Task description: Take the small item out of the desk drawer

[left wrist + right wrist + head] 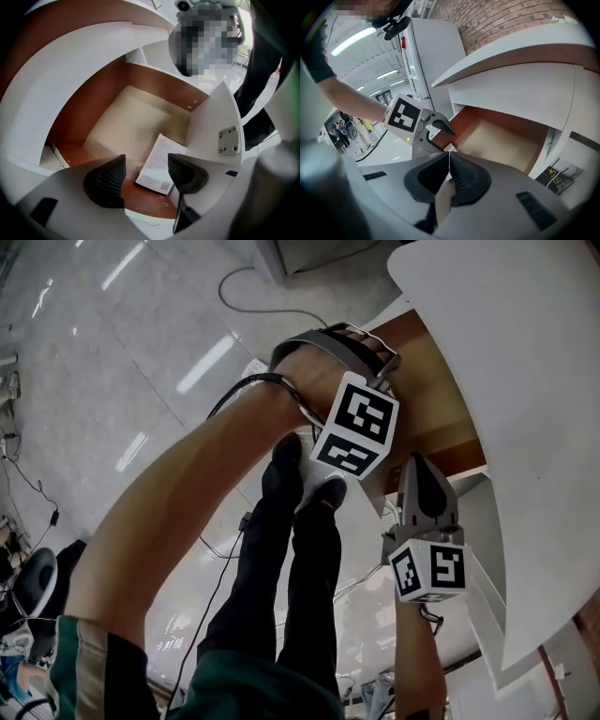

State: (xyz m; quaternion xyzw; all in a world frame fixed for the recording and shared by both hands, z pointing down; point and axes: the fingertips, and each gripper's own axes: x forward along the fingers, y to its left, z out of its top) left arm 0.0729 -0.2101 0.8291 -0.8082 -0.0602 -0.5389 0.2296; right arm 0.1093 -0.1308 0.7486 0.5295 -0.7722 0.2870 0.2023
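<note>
Hovering above the open drawer [93, 110], the left gripper [146, 165] has its two jaws spread apart with nothing held between them. The small item [157, 171], a flat white packet with print and a barcode, lies on the drawer floor just beyond these jaws, nearer to the right-hand jaw and close beside the white drawer front [218, 117]. The right gripper [449, 165] has its jaws pressed together on a thin white edge, which seems to be the top of the drawer front, and the open drawer lies just ahead of it, a little to its right.
</note>
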